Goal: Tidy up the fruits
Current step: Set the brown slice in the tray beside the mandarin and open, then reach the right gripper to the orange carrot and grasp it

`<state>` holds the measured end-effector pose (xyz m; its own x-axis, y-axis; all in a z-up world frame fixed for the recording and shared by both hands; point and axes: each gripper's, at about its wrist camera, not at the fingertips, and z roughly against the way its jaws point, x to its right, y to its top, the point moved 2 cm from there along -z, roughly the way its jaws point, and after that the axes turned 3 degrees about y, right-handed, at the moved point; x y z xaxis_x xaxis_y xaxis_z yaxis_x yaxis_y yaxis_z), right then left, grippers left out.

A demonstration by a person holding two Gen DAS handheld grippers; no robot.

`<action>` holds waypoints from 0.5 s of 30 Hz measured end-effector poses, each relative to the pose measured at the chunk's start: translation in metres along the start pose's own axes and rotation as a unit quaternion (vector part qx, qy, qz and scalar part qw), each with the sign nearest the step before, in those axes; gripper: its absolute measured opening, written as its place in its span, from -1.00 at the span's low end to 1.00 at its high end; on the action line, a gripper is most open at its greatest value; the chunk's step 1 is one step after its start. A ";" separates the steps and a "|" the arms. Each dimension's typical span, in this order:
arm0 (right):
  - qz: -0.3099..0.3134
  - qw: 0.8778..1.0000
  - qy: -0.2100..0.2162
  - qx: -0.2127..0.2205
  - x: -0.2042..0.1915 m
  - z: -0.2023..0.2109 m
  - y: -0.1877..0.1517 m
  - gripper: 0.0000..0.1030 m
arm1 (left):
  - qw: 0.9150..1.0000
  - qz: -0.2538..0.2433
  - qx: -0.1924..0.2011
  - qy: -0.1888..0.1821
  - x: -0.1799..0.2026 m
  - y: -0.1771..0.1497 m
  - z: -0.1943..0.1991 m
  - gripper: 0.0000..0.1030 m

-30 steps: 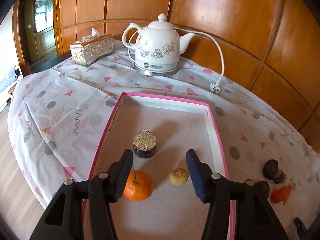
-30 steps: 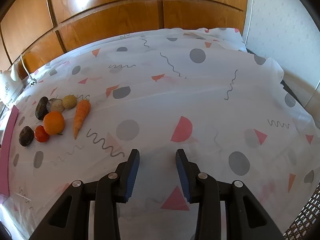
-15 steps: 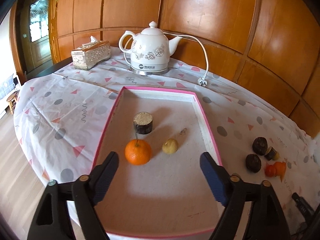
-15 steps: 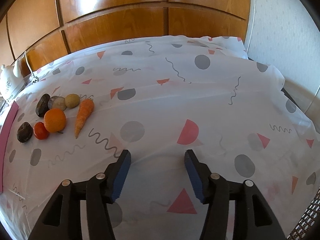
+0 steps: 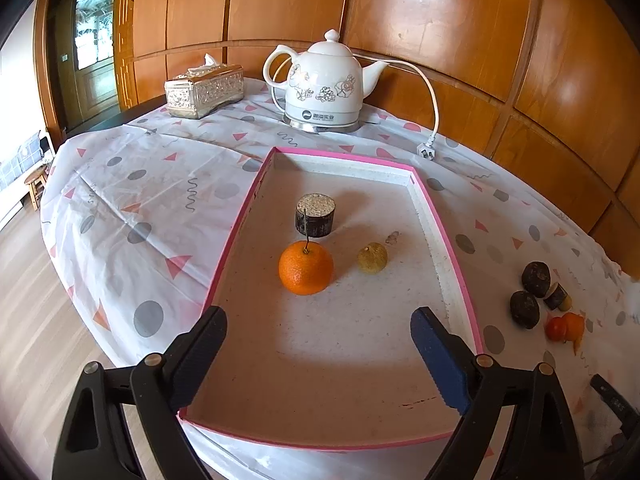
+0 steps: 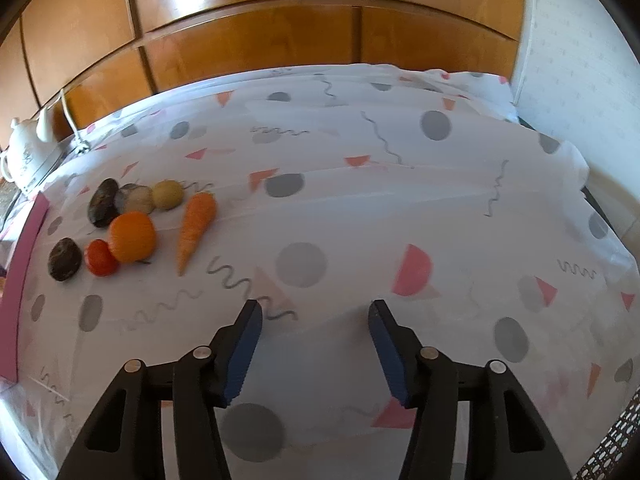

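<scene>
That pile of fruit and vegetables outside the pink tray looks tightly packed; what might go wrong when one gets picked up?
The orange touches the small tomato and sits close to the carrot, so the open right hand-held gripper may nudge round neighbours and set them rolling across the tablecloth. Inside the pink tray, another orange and a small yellowish fruit lie loose; a dropped piece might knock them.

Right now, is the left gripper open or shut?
Open. The left gripper has its fingers spread wide with nothing between them, hovering over the near end of the tray; the orange sits free beyond.
</scene>
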<state>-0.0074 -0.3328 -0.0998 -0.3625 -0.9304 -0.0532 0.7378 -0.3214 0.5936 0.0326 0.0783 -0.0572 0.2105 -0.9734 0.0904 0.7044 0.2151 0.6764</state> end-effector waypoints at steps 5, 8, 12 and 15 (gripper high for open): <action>0.007 0.999 0.043 -0.006 -0.016 -0.002 0.013 -0.29 | 1.000 0.004 -0.003 -0.001 -0.002 -0.001 -0.001 0.83; 0.013 0.998 0.065 -0.003 -0.028 -0.001 0.022 -0.29 | 1.000 0.005 -0.003 -0.003 -0.002 -0.001 -0.001 0.83; 0.017 0.996 0.086 -0.007 -0.039 -0.004 0.034 -0.29 | 1.000 0.005 -0.006 -0.003 -0.003 -0.001 -0.001 0.83; 0.007 0.996 0.091 -0.014 -0.043 -0.013 0.042 -0.29 | 1.000 0.007 -0.009 -0.003 -0.003 -0.001 -0.002 0.83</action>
<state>0.0464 -0.3090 -0.0828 -0.2450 -0.9506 -0.1908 0.7581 -0.3105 0.5735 0.0326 0.0815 -0.0599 0.2159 -0.9709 0.1034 0.7139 0.2292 0.6616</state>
